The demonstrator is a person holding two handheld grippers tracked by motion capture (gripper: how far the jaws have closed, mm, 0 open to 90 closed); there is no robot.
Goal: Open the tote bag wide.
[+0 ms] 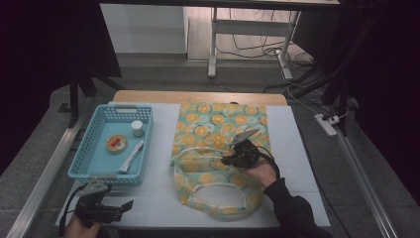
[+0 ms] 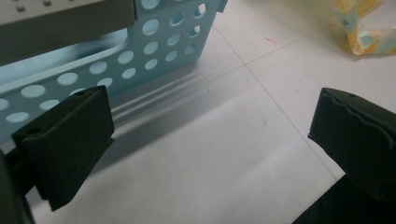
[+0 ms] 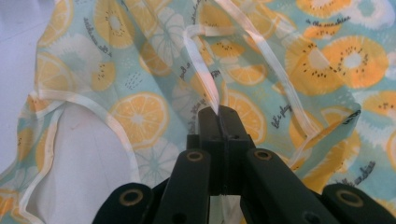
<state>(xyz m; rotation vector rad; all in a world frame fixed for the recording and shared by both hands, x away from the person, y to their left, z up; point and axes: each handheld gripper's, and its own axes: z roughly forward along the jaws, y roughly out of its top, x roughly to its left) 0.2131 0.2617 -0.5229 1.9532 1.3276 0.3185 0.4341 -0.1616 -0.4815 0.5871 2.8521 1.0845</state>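
Your right tongs (image 3: pixel 218 114) were clamped together on a white strap (image 3: pixel 201 65) of the fruit-print apron (image 1: pixel 218 134), jaws fully closed with the strap pinched between the tips. The apron lay on the white bench (image 1: pixel 297 148), right of centre. Its long axis ran from the far edge toward you: the far part lay flat, and the near part was bunched and folded with a white strap loop (image 1: pixel 218 191) lying on top near your edge. In the right gripper view the pinched strap ran straight up and away from the jaw tips across the orange-slice print, then bent toward the right. In the high view your right hand (image 1: pixel 262 171) sat on the apron's near right part, tongs pointing left and away.

Your left tongs (image 1: pixel 124 206) were apart, nothing between them, low at the near left corner of the bench, pointing right. They sat just in front of the blue basket (image 1: pixel 84 163), not touching it. The basket held a small white jar (image 1: pixel 137 129), a round tin (image 1: pixel 117 143) and a sachet (image 1: pixel 131 156).
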